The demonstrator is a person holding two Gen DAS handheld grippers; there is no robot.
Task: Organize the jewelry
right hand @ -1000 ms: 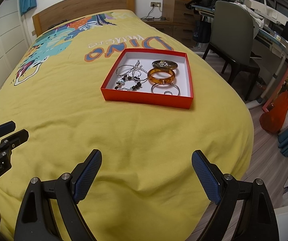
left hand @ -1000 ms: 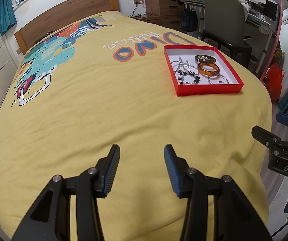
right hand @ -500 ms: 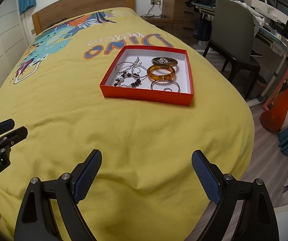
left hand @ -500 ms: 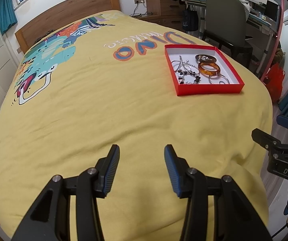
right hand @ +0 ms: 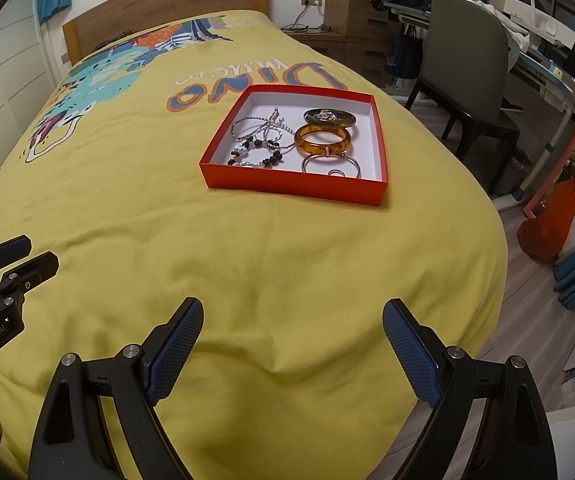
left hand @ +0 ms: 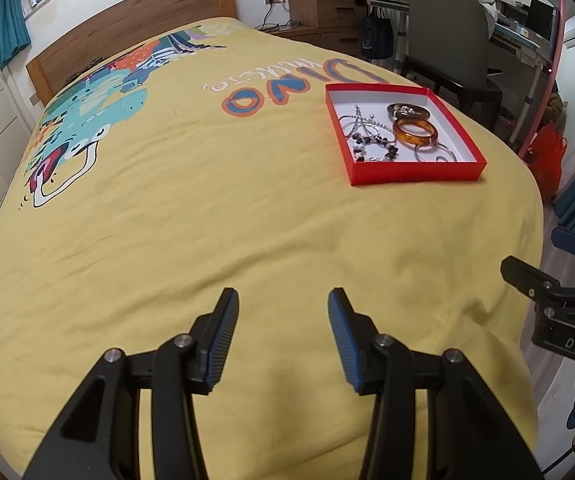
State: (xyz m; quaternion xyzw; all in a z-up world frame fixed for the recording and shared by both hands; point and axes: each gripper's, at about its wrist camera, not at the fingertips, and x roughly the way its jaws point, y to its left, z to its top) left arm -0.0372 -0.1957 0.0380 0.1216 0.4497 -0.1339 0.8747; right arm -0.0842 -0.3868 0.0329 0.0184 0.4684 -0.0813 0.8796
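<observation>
A red box with a white inside [right hand: 295, 187] [left hand: 415, 172] lies on the yellow bedspread. In it lie an amber bangle [right hand: 322, 141] [left hand: 415, 133], a dark oval brooch [right hand: 329, 116], silver hoops [right hand: 329, 166], a silver chain [right hand: 263, 126] and a black-and-white bead bracelet [right hand: 255, 156]. My right gripper [right hand: 292, 322] is open wide and empty, above the bed's near part, short of the box. My left gripper [left hand: 283, 308] is open and empty, well to the left of the box.
The yellow bedspread [left hand: 167, 200] has a dinosaur print and "Dino" lettering. A wooden headboard [left hand: 127, 36] stands at the far end. A grey chair [right hand: 467, 60], a desk and an orange bag [right hand: 547, 224] stand beyond the bed's right edge.
The right gripper has moved forward towards the box, which now looks larger and nearer. The left gripper has hardly moved. Both stay open.
</observation>
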